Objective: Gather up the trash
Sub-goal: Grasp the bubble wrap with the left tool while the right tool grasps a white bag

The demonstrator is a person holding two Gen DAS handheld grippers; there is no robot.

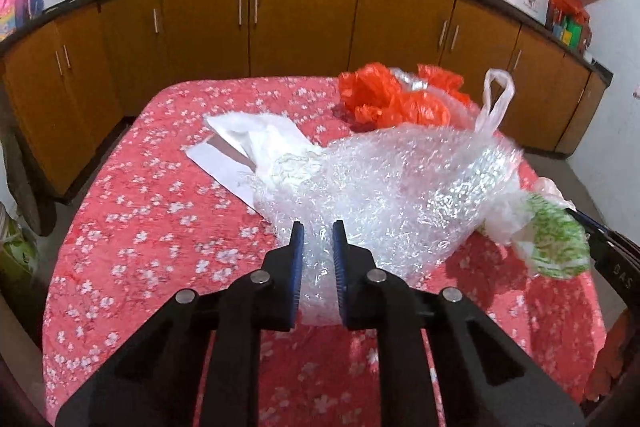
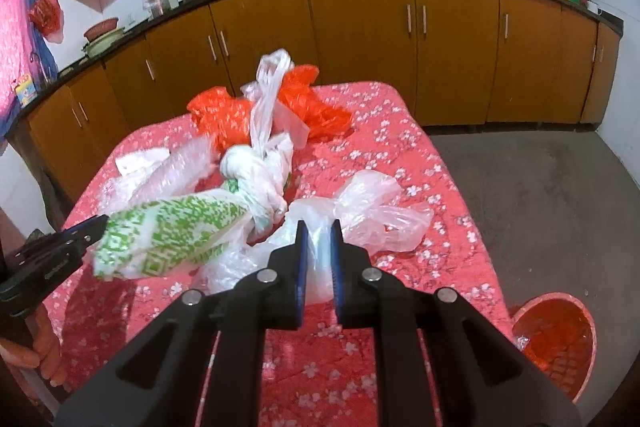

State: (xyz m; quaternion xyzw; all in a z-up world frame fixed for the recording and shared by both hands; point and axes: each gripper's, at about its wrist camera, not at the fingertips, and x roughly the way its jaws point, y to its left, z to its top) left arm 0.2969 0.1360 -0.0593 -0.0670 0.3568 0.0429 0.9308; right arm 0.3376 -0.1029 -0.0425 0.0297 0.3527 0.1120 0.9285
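Trash is mid-collection, both claws loaded. Left claw [image 1: 318, 227] is clenched on the near end of a bubble wrap wad [image 1: 384, 187]; the wad's long axis runs forward and to the right from the claw tips, its far end lifted and blurred. Right claw [image 2: 319, 227] is clenched on a clear plastic bag [image 2: 376, 211]; film fills the gap between the pads, and the rest of the bag fans out ahead and to the right of the tips, with more film bulging out to the left of them.

Key relation: red bin [image 2: 554, 339] sits on the floor, below and to the right of the right claw, just off the desk's [image 2: 400, 131] right edge. It shows only in the right wrist view. So the right claw is nearer; the left claw would have to cross the whole pile to reach it. My guess is the next move is a swing right and down with the clear bag, then release over the bin.

Other trash on the desk: green-patterned bag [image 2: 168, 235] left of the right claw, touching a knotted white bag [image 2: 260, 175] ahead-left; orange bags [image 2: 224, 115] further ahead; white paper [image 1: 236, 147] ahead-left of the left claw.

Risk: the held film touches the knotted bundle, so a lift may drag it along.
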